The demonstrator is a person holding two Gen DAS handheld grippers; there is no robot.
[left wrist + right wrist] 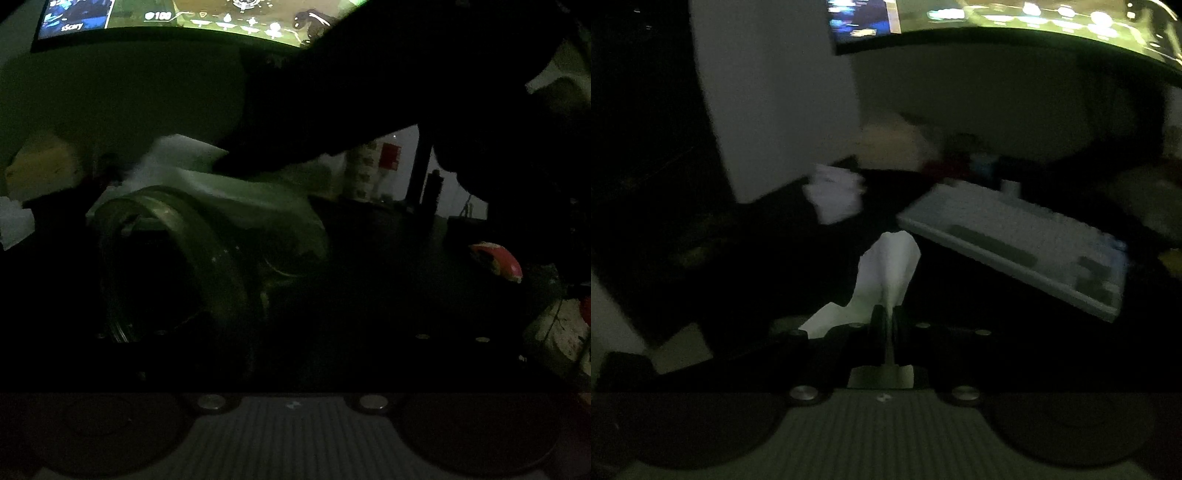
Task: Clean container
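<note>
Right gripper point(889, 325) points forward and slightly down; its two dark fingers point(877, 332) are pressed together, pinching a white tissue point(890, 269) that fans out past the tips and also pokes out behind them; in the left wrist view the right gripper shows as a dark bulk reaching in from the upper right, its tip low near the middle of the frame. Left gripper point(258, 280) is held level; too dark to trace its fingers; a clear jar point(173, 258) lies on its side between them; grip contact unclear.
</note>
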